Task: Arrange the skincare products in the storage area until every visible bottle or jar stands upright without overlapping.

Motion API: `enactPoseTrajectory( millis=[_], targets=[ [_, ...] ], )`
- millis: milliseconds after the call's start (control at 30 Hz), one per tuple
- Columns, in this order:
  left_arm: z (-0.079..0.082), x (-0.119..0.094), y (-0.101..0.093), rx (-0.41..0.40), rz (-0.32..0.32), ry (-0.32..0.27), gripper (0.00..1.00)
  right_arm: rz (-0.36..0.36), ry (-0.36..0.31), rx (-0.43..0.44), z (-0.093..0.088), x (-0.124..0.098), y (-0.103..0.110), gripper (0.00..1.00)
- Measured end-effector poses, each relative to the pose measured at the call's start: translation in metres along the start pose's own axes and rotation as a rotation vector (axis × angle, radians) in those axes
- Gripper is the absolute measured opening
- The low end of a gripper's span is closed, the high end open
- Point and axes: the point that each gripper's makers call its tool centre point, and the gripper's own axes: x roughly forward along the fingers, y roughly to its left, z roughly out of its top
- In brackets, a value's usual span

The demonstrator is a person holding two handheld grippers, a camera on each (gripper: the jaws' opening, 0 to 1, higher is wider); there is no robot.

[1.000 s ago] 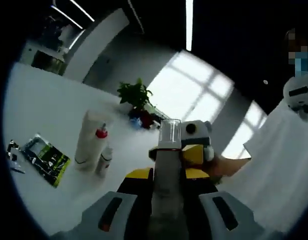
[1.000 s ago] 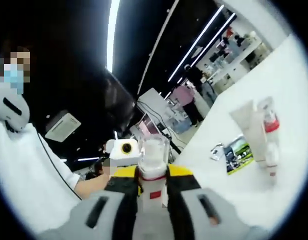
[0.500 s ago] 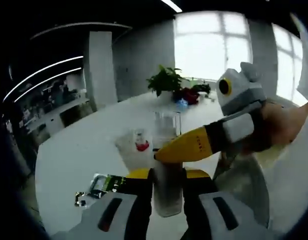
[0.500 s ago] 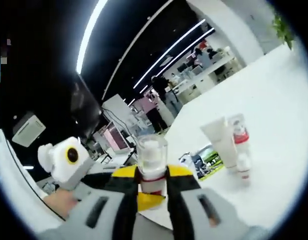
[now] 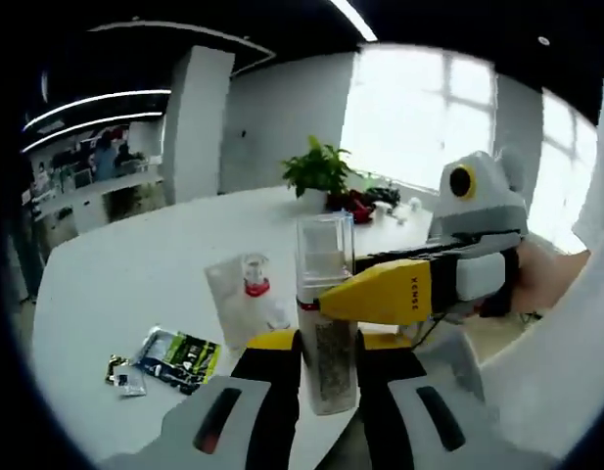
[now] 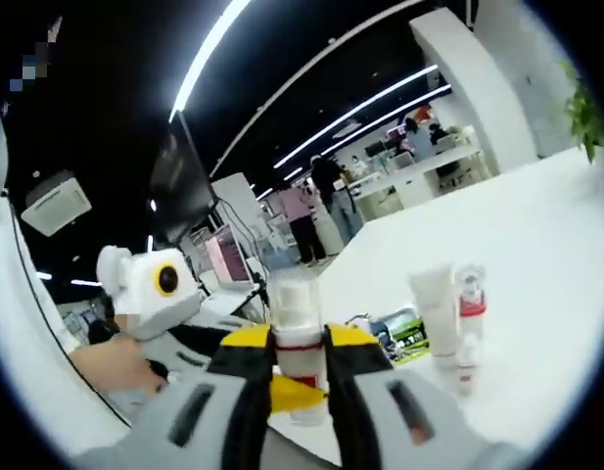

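White tabletop (image 5: 116, 284), beyond both hand-held grippers, on which a white tube (image 6: 436, 318) and a small red-collared bottle (image 6: 467, 328) stand upright, ahead and right of the right hand-held gripper (image 6: 300, 377). A clear-capped bottle (image 5: 324, 323) is clamped upright by the left hand-held gripper (image 5: 326, 377) and likewise gripped by the right, presumably for steadying before placement. Both are held level, facing each other.

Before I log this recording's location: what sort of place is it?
Probably an open-plan office or showroom. A big white table stands by tall windows with a potted plant; strip lights run overhead, and people stand at counters behind.
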Motion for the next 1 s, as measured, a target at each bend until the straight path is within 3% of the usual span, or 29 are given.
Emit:
enactPoseTrajectory(
  millis=[67,100,233,367,433,600,767,933,1000],
  targets=[
    [0.002,-0.003,-0.003,-0.009,-0.043,-0.005,0.18,0.052,0.007,-0.007,0.005,-0.001,0.006,0.22],
    [0.004,-0.006,-0.010,-0.048,-0.114,-0.007,0.18,0.088,0.016,-0.024,0.007,-0.002,0.009,0.22],
    [0.018,-0.015,-0.024,-0.109,-0.257,-0.052,0.18,0.199,0.031,-0.061,0.015,-0.003,0.023,0.23],
    [0.030,-0.020,-0.033,-0.139,-0.349,-0.089,0.18,0.274,0.083,-0.075,0.015,-0.005,0.031,0.23],
    [0.030,-0.020,-0.036,-0.137,-0.373,-0.072,0.18,0.290,0.081,-0.087,0.017,-0.006,0.033,0.23],
    [0.026,-0.015,-0.043,-0.095,-0.396,-0.031,0.18,0.290,0.098,-0.096,0.015,-0.005,0.033,0.25],
    [0.023,-0.009,-0.045,-0.083,-0.403,-0.016,0.18,0.262,0.069,-0.120,0.012,-0.006,0.034,0.23],
    [0.016,-0.001,-0.036,-0.014,-0.326,0.037,0.18,0.145,0.062,-0.195,0.008,-0.005,0.020,0.22],
    [0.012,0.003,-0.026,0.042,-0.249,0.071,0.18,0.071,0.073,-0.237,0.006,-0.005,0.011,0.22]
  ],
)
